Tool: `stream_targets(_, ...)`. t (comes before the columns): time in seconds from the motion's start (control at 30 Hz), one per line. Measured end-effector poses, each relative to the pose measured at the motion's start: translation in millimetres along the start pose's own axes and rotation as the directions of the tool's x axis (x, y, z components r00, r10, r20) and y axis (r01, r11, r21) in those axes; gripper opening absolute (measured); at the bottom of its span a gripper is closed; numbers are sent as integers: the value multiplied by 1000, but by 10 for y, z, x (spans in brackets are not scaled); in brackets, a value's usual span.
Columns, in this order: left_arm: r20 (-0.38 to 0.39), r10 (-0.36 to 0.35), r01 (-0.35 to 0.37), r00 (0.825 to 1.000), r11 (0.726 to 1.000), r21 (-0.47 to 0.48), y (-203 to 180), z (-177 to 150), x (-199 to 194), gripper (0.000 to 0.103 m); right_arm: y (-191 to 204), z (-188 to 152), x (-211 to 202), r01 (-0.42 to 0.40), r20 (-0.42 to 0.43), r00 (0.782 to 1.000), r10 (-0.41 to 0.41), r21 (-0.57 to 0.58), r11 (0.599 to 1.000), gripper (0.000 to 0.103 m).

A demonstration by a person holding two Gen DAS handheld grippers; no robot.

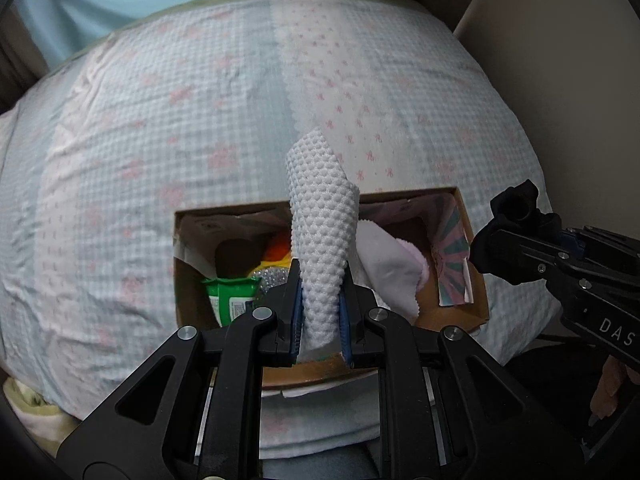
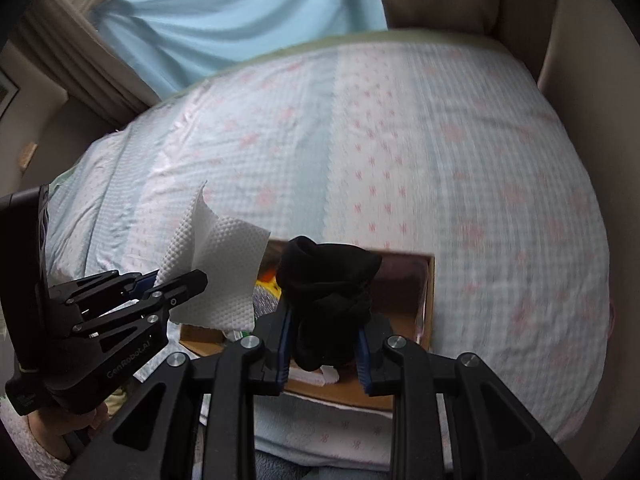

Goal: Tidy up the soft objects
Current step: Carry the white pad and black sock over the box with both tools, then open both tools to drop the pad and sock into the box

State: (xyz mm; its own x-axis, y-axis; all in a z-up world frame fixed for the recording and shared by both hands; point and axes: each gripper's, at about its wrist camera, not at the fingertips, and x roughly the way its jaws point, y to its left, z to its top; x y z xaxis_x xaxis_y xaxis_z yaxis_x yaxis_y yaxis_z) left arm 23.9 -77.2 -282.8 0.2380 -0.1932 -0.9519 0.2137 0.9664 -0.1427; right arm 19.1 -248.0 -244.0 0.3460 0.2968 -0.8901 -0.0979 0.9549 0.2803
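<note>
The left gripper (image 1: 319, 316) is squeezing a white bumpy cloth (image 1: 320, 236) near its bottom end, and the rest of the cloth stands up above the jaws and curls over at the top. The right gripper (image 2: 324, 354) is pinching a balled-up black sock (image 2: 326, 296). Both soft things hang just over the open cardboard box (image 1: 478, 300) that sits on the bed cover (image 1: 160, 120) with little pink flowers. I think the cloth is very light and floppy, so it will bend and flutter, and holding it low by one end lets it drop in easily. The sock looks squishy and a bit thicker, so a pinch in its middle should keep it from coming loose. Inside the box there is already a green packet (image 1: 232, 296), something orange (image 1: 280, 250), something silver and sparkly (image 1: 272, 278), and a folded white cloth (image 1: 390, 268). They fill much of the left side, so the new things may land on top of them.
</note>
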Motion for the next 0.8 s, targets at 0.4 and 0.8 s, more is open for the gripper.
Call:
stream_targets(0.4, -146, 45, -39, 988, 998, 43, 100, -69, 705, 13, -304, -256, 812, 103, -181, 980, -79, 126, 987, 24)
stream_targets(0.8, -188, 74, -64, 979, 996, 57, 205, -165, 785, 103, -433, -164, 1080, 116, -244, 967, -77, 153, 981, 97)
